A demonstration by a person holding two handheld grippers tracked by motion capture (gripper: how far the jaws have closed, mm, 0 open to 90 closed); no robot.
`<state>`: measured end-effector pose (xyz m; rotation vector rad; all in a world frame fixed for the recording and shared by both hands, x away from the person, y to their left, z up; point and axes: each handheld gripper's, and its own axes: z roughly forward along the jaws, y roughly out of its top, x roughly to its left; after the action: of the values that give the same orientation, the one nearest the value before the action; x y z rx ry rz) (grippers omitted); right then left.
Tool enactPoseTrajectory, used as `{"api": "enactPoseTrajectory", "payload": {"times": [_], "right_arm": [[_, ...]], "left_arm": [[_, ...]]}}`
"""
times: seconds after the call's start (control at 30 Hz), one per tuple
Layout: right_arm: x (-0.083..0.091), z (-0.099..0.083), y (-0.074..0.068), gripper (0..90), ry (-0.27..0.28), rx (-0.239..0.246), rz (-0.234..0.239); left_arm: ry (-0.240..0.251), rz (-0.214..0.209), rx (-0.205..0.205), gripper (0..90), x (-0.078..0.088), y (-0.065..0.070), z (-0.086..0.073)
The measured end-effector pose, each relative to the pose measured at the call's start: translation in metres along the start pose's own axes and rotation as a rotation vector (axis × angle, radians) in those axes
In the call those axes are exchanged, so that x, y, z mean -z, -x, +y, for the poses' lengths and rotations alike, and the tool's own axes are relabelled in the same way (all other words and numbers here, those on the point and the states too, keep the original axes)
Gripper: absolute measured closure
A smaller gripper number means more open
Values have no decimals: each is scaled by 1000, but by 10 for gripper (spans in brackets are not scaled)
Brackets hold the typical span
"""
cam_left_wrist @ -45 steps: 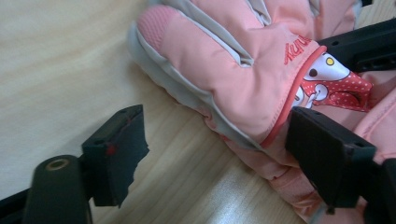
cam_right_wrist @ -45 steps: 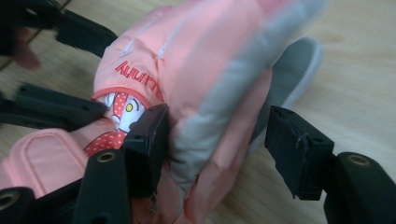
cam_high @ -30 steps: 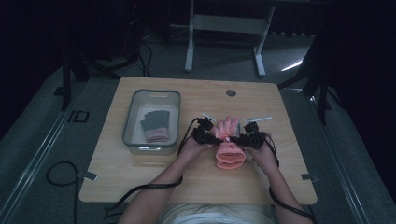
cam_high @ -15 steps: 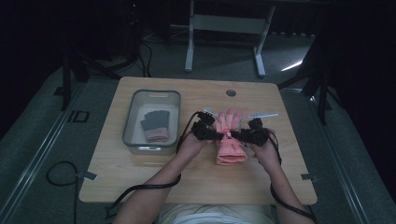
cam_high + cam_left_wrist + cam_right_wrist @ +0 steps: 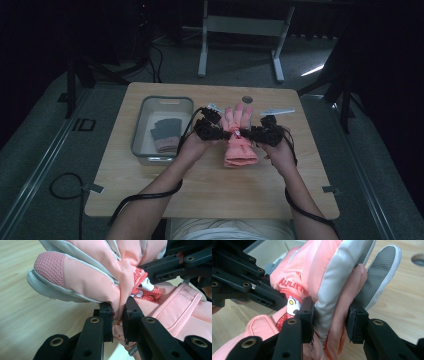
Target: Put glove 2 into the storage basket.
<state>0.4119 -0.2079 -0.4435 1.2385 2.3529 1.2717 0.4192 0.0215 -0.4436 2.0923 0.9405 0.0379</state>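
Bench [image 5: 150,195] of pale wood grain carries everything here, with a grey rectangular bin [image 5: 141,131] on its left half holding dark grey folded gloves [image 5: 166,131] over something pink.

Right of the bin, at the middle of the bench, a pink padded glove [image 5: 239,145] hangs between the two grippers, held up off the wood. Its long axis runs near to far: the fingers point toward the far edge and the cuff droops toward the person. The left gripper [image 5: 221,134] pinches it from the left, the right gripper [image 5: 246,134] from the right, so the two hands are equally close and the glove lies straight ahead of each. Any coming move turns on both hands travelling together, or the fabric will twist between them.

In the left gripper view, the left gripper [image 5: 117,315] is squeezed narrow on a thin fold of pink shell at the glove's waist. In the right gripper view, the right gripper [image 5: 329,317] stands wider, clamped on a thicker bunch of grey-edged fabric.

The shell is smooth, slightly glossy and puffy, with grey side panels, waffle-textured grip patches on the fingertips, and a red dotted cartoon patch near the cuff strap.
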Motion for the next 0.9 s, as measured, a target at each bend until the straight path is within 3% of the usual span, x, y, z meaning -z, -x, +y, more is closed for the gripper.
{"api": "enactPoseTrajectory", "payload": {"times": [0.37, 0.9], "right_arm": [[-8, 31, -23, 629, 39, 32, 48], [-38, 80, -65, 629, 47, 112, 109]], "left_arm": [[12, 56, 2, 796, 43, -10, 6], [27, 157, 42, 797, 103, -37, 2]]}}
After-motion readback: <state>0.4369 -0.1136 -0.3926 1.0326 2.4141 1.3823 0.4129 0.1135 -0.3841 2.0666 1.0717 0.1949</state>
